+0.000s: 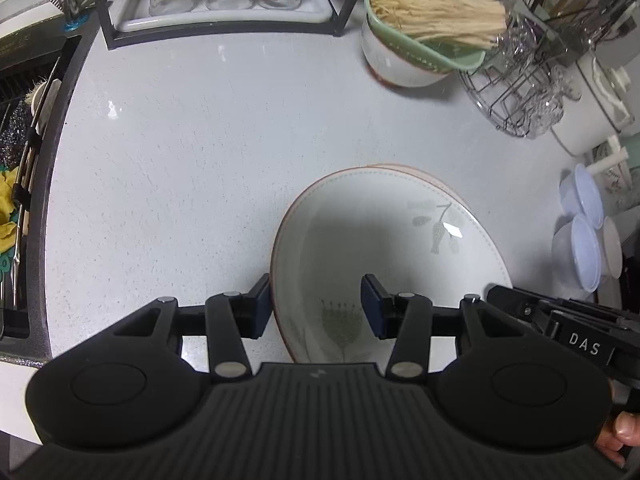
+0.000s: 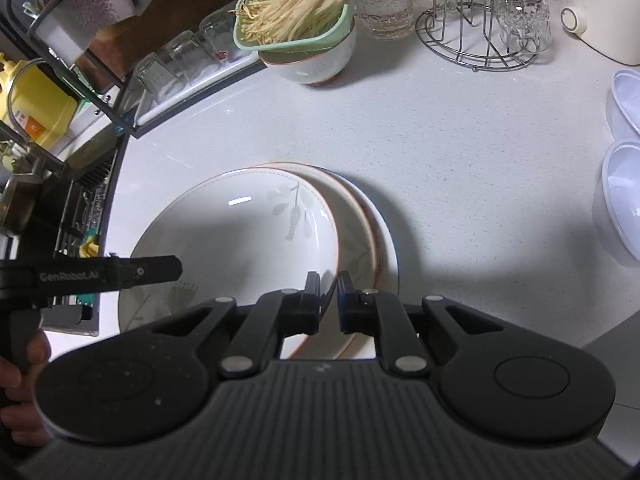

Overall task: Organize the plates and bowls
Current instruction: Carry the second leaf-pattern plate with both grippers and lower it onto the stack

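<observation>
Stack of plates on the grey speckled bench [image 1: 180, 160], near centre: top plate [image 1: 384, 248], floral print with a thin orange rim, lies offset to the left over two lower plates [image 2: 366, 216] whose rims show on its right. Left gripper [image 1: 316, 306] is open, its jaws spread across the top plate's near-left rim, one finger outside over the bench and one over the plate's inside. Right gripper [image 2: 329, 300] is closed on the top plate's near-right rim; at far centre stands a white bowl [image 2: 316, 66] carrying a green strainer [image 2: 280, 36].
</observation>
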A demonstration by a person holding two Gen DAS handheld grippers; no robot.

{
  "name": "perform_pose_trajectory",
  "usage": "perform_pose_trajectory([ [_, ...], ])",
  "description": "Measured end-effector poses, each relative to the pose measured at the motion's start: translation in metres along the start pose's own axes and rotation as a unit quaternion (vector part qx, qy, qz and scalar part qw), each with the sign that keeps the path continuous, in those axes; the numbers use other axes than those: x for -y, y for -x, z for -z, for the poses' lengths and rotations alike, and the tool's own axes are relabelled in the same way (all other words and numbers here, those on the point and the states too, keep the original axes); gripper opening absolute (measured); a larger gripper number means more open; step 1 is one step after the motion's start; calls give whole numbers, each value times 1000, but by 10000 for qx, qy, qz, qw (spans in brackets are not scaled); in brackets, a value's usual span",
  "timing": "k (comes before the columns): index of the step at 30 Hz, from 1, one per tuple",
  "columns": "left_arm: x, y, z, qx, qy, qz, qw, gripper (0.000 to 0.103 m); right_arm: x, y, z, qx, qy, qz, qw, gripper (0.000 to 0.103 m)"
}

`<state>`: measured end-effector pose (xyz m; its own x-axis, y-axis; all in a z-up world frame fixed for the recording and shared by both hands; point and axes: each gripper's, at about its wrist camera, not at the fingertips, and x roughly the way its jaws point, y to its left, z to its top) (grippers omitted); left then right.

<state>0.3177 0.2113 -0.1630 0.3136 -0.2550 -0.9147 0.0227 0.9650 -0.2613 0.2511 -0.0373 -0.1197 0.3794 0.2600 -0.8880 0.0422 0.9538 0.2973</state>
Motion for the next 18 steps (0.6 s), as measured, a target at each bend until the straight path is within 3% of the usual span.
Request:
perform_pose_trajectory([
  [13, 15, -15, 5, -144, -272, -421, 9986, 50, 0, -8, 7, 89, 282, 250, 9993, 12],
  [18, 12, -16, 3, -181, -189, -398, 9989, 50, 0, -9, 5, 220, 229, 287, 9991, 12],
])
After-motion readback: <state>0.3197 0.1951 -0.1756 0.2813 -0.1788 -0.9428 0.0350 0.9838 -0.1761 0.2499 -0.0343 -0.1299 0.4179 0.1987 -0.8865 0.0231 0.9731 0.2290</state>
